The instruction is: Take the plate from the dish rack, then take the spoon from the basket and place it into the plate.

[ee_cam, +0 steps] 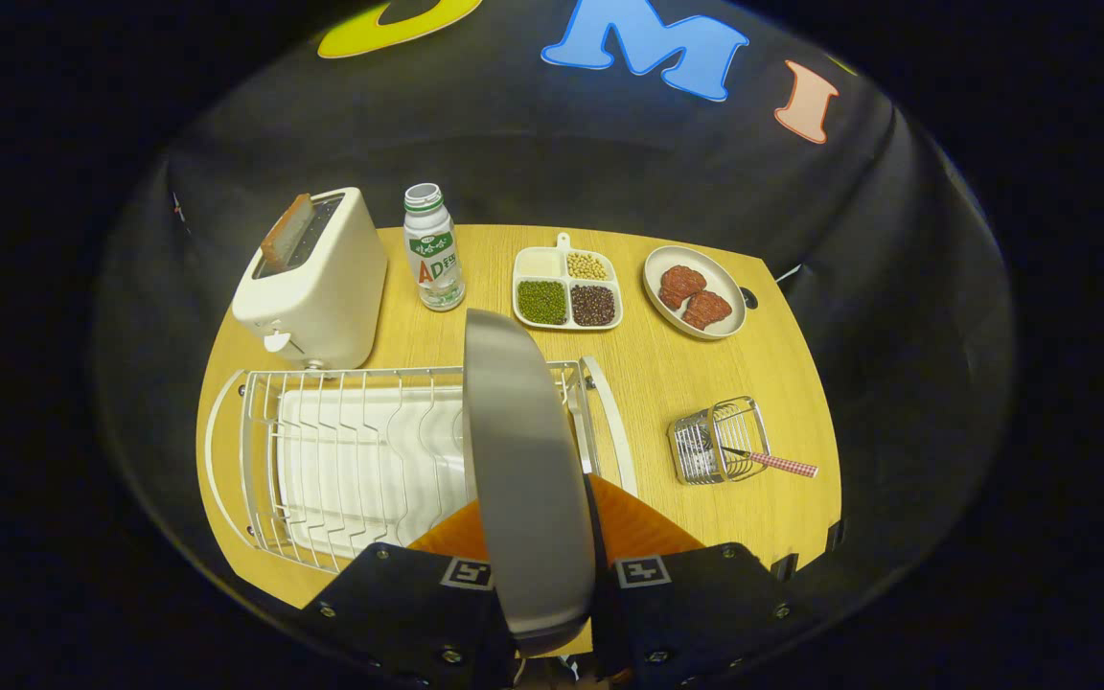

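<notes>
The hand-held gripper (540, 575) clamps the grey plate (523, 460) edge-on between both fingers, above the dish rack (341, 460). The spoon (777, 463) lies in the basket (715, 441) at two o'clock.

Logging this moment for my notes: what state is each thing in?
tool: shut on the plate
plate: held on edge between the fingers, above the rack
rack: no dishes in it
toaster: slice sticking up from the slot
bottle: upright, capped
basket: on its side
spoon: handle poking out of the basket
</notes>
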Action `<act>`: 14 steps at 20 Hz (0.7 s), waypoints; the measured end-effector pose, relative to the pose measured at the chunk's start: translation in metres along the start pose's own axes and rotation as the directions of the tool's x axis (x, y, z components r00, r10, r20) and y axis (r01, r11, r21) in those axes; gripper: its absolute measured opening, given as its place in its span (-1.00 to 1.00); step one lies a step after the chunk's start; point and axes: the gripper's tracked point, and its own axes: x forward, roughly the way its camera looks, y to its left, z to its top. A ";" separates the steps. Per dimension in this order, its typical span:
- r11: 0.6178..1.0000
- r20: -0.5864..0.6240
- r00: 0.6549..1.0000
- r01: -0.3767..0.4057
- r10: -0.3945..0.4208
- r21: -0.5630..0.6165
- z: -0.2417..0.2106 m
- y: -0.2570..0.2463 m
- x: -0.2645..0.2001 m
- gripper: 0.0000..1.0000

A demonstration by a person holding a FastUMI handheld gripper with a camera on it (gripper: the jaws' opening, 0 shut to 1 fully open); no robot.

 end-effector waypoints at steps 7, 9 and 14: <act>0.980 0.112 0.974 -0.196 0.199 -0.035 -0.005 -0.029 -0.049 -0.40; 0.973 0.132 0.964 -0.229 0.230 -0.027 -0.016 -0.051 -0.055 -0.40; 0.949 0.169 0.935 -0.315 0.310 0.002 -0.037 -0.093 -0.072 -0.40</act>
